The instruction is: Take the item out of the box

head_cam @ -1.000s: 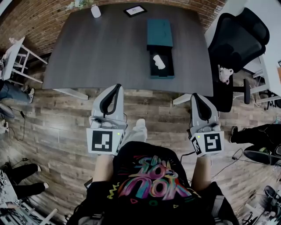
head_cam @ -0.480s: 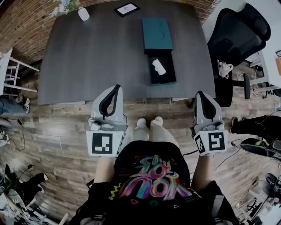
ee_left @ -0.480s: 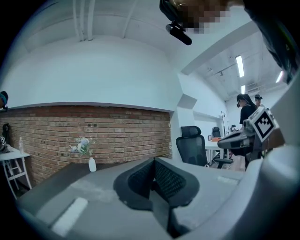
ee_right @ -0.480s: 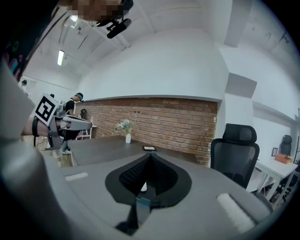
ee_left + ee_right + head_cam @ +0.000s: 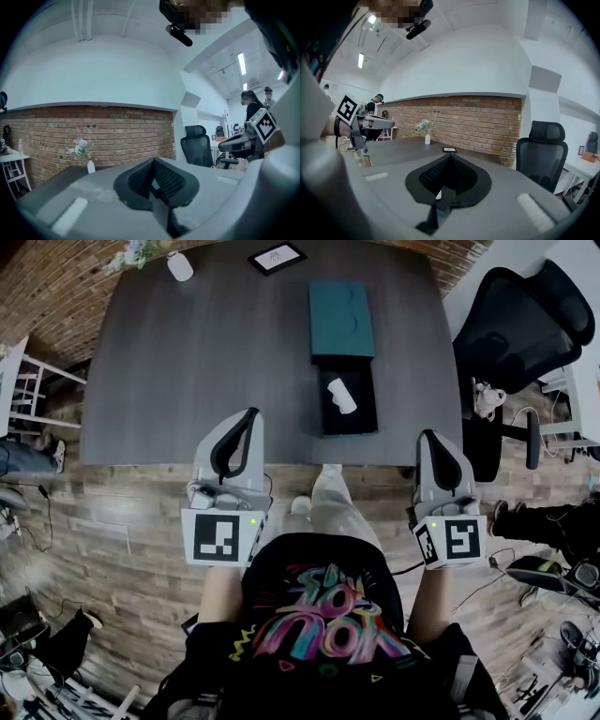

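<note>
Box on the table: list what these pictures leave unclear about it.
White item: head view, too small to identify.
Box floor beneath it: head view, covered by the item.
Left gripper view: left gripper blocks almost all of the box.
Right gripper view: right gripper does the same.

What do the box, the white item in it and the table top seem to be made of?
Box: probably rigid cardboard, matte teal outside, dark lining; flat panels, crisp edges.
White item: smooth and pale, possibly plastic or paper; too small to tell.
Table top: dark grey, matte, faintly streaked; likely laminate or wood.
</note>
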